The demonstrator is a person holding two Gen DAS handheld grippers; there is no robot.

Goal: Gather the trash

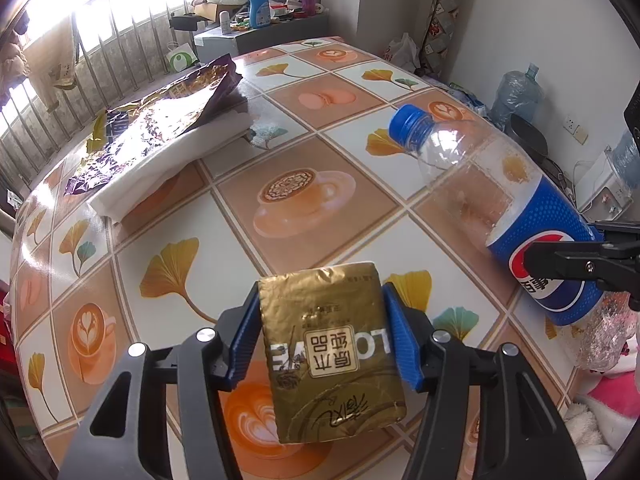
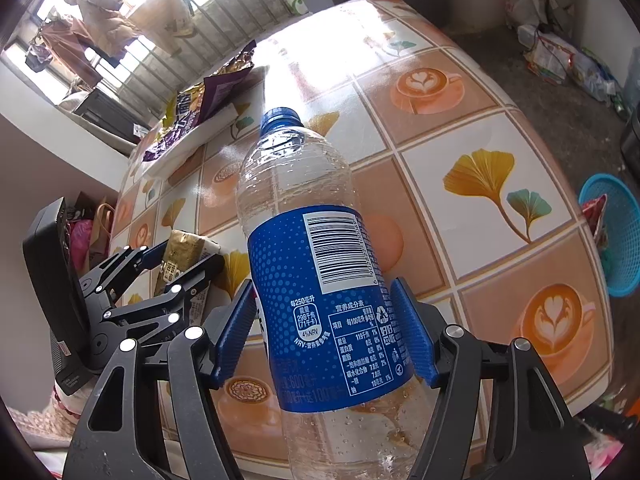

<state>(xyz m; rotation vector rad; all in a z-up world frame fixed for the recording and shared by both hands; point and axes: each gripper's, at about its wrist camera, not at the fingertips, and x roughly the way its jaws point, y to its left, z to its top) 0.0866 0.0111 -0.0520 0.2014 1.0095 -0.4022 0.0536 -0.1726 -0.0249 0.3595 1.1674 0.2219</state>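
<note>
The left gripper holds a gold tissue pack between its blue pads, jaws closed on its two sides, lifted above the tiled tabletop. The right gripper has its jaws clamped on the blue label of a clear plastic bottle (cap pointing away), also held above the tabletop; a purple snack bag lies farther back on a white folded cloth, and a blue basket sits on the floor
</note>
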